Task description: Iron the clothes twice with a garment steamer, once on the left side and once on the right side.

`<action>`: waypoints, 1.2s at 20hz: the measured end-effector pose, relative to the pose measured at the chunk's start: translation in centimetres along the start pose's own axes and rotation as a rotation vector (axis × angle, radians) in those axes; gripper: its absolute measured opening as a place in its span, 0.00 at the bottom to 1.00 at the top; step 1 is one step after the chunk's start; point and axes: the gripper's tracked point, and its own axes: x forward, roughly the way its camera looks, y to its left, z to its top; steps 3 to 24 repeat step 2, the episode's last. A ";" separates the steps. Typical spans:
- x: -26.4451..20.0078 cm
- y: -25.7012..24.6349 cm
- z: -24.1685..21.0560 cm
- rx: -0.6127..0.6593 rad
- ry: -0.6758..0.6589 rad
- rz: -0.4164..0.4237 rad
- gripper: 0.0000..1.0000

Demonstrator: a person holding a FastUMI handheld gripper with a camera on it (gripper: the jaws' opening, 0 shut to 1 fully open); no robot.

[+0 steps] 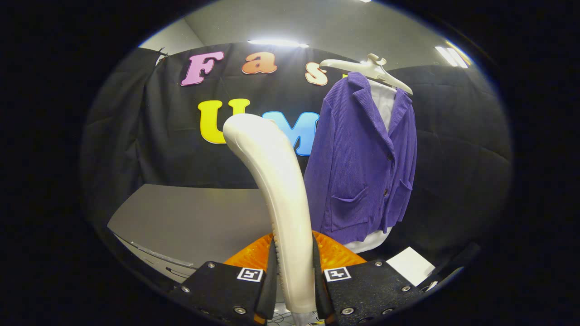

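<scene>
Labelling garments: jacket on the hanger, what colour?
Purple, ribbed jacket, beyond the gripper; gripper view.

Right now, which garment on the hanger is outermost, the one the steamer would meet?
The purple jacket; the white shirt shows only at its collar and hem.

Hand-held gripper (293, 276), both fingers clamped on the steamer handle (276, 190)

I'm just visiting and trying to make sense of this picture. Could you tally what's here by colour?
Purple: 1, the jacket on the hanger.
White or cream: 4, the steamer clamped by the hand-held gripper, the hanger, the shirt under the jacket, the card.
Orange: 1, the ribbed piece behind the fingers.
Grey: 1, the table.
Total: 7.
</scene>
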 end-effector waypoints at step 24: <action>0.2 0.6 0.2 -0.004 -0.001 0.007 0.35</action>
